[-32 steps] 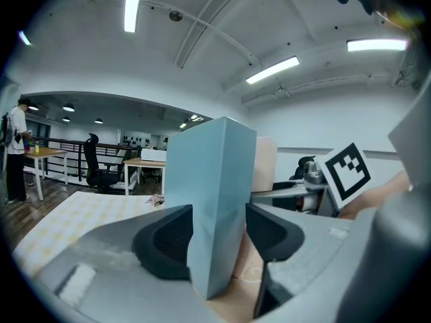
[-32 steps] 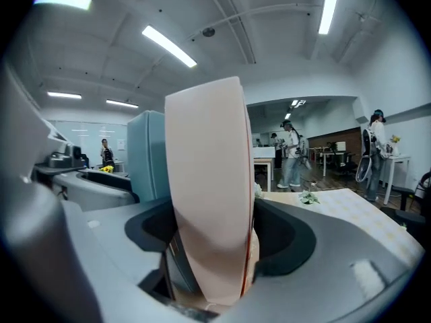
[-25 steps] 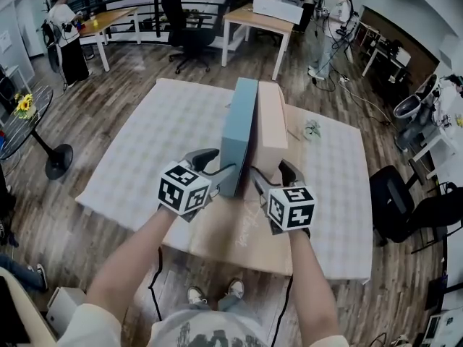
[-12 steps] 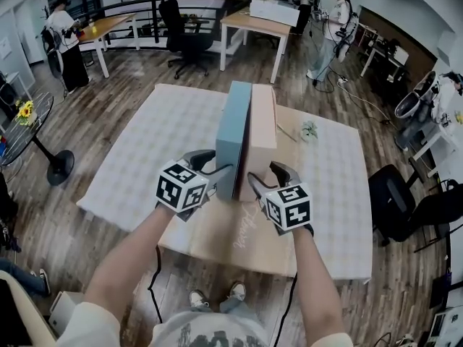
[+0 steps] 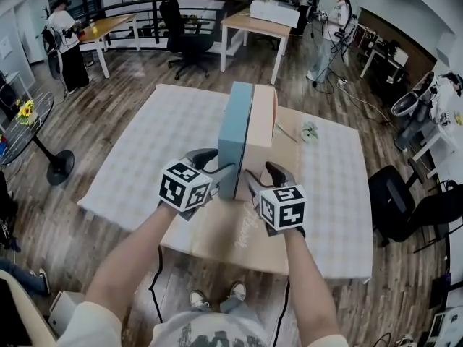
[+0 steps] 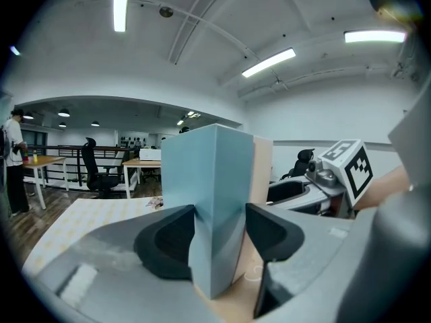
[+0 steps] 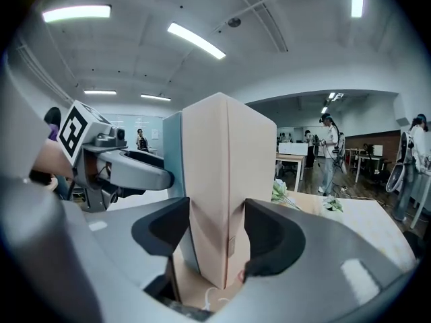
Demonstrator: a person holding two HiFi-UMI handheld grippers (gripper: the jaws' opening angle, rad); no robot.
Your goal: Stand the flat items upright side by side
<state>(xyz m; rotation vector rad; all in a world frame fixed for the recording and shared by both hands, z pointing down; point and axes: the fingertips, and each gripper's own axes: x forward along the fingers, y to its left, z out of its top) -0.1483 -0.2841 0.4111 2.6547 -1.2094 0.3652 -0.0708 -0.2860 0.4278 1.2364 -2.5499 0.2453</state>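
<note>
since a second ago my right gripper [image 5: 260, 170] has nudged the beige box [image 5: 261, 129] flush against the blue box [image 5: 234, 136]. its jaws have just been closing and now pinch the beige box's near end. my left gripper [image 5: 223, 161] clamps the blue box's near end. both boxes stand upright, touching, on the cardboard sheet [image 5: 217, 236] on the counter [image 5: 145, 157].
</note>
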